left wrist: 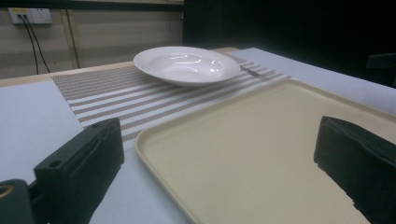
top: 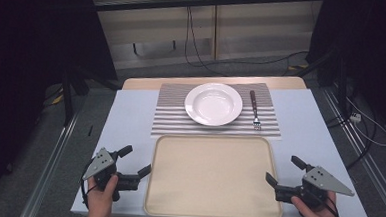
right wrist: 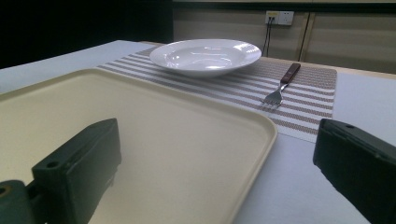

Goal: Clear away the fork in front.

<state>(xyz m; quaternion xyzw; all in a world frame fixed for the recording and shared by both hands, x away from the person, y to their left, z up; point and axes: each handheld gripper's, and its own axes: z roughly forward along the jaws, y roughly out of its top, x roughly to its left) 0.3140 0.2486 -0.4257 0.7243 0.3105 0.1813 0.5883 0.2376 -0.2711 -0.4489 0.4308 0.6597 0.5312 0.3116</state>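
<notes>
A beige tray point(top: 212, 177) lies empty at the near middle of the table. Behind it a white plate point(top: 214, 103) rests on a striped placemat point(top: 170, 115), with a brown-handled fork point(top: 254, 109) to its right on the mat. My left gripper point(top: 134, 160) stands open at the tray's left edge, one jaw over the tray point(left wrist: 243, 154) and one over the table. My right gripper point(top: 284, 171) stands open at the tray's right edge, straddling the rim point(right wrist: 261, 135). Both views show the plate point(left wrist: 187, 64) point(right wrist: 208, 56) beyond; the fork point(right wrist: 280, 88) lies past the right gripper's jaws.
The table point(top: 130, 120) has a pale blue top with a wooden far edge. Metal rails run along the floor on both sides. Cables trail across the floor behind the table and a wall socket point(right wrist: 279, 17) sits at the back.
</notes>
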